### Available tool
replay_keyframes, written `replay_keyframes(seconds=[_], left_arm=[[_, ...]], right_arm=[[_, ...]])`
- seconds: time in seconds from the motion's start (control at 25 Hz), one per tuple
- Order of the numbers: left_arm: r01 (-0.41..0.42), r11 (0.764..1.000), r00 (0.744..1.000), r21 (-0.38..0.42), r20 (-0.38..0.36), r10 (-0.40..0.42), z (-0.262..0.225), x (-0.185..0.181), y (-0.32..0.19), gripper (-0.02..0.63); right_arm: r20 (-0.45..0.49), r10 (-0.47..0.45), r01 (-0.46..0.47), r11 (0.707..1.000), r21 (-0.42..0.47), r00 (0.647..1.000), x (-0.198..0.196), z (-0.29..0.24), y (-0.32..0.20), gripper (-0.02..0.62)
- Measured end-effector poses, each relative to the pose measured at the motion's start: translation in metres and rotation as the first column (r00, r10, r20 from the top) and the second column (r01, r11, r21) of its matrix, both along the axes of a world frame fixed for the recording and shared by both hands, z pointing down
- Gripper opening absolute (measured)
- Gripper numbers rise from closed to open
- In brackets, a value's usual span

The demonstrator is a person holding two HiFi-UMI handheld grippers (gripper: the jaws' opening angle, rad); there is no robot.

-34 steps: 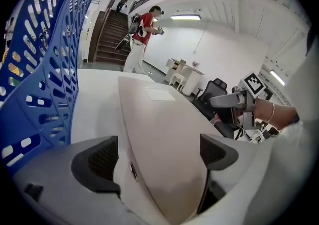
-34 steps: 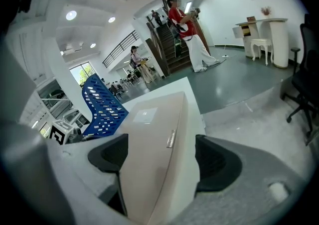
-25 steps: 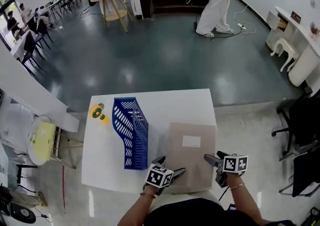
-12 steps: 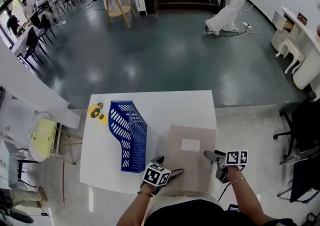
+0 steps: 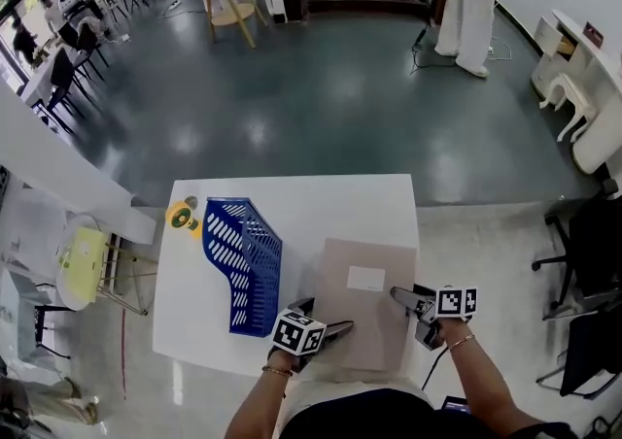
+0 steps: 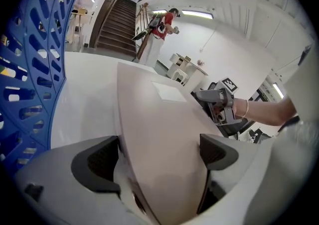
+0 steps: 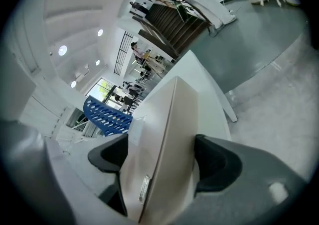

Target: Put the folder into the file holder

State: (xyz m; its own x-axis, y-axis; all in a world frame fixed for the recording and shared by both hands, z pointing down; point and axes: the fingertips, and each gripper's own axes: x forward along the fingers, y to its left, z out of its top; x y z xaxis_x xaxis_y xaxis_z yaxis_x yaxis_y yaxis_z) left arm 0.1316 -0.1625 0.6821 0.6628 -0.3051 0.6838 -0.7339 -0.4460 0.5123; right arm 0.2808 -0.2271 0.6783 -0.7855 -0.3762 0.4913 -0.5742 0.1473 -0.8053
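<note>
Beige card: the folder (image 5: 364, 301) lies flat on the white table (image 5: 292, 196), just right of the blue file holder (image 5: 241, 262) and apart from it. Your left gripper (image 5: 330, 319) clenches the folder's near corner on the holder's side. Your right gripper (image 5: 406, 309) clenches the edge farthest from the holder. In both gripper views the card fills the gap between the pads (neither tong hangs loose). The holder stands open-top up, with nothing visible inside. A yellow tape dispenser (image 5: 183, 217) sits just left of the holder.

The likely trouble is the turn: the folder must go from flat to upright, and two grips twisting unevenly could bend it or let it slip. A low corner could also catch the holder's rim and tip the light holder toward the dispenser.
</note>
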Motion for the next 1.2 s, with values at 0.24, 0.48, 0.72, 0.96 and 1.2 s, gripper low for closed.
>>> replay_keyframes(seconds=[0.24, 0.48, 0.72, 0.96, 1.2], left_arm=[[0.045, 0.998, 0.999, 0.048, -0.016, -0.044, -0.008, -0.004, -0.007, 0.505], [0.109, 0.992, 0.990, 0.064, -0.093, -0.103, -0.021, -0.004, -0.009, 0.506], [0.109, 0.992, 0.985, 0.056, -0.140, -0.101, -0.027, -0.002, -0.002, 0.506], [0.079, 0.997, 0.967, 0.002, -0.243, -0.076, -0.033, 0.014, 0.015, 0.506], [0.012, 0.999, 0.989, 0.048, -0.148, -0.004, -0.028, 0.030, 0.024, 0.505]], right_arm=[[0.135, 0.009, -0.023, 0.994, 0.104, 0.991, -0.001, -0.027, -0.001, 0.407], [0.342, 0.045, -0.111, 0.978, 0.176, 0.939, 0.003, -0.065, -0.009, 0.405], [0.498, 0.057, -0.133, 0.984, 0.119, 0.865, 0.011, -0.081, 0.000, 0.399], [0.690, 0.018, -0.016, 1.000, -0.009, 0.723, 0.004, -0.094, 0.022, 0.365], [0.298, -0.203, 0.200, 0.979, 0.038, 0.933, -0.019, -0.049, 0.056, 0.308]])
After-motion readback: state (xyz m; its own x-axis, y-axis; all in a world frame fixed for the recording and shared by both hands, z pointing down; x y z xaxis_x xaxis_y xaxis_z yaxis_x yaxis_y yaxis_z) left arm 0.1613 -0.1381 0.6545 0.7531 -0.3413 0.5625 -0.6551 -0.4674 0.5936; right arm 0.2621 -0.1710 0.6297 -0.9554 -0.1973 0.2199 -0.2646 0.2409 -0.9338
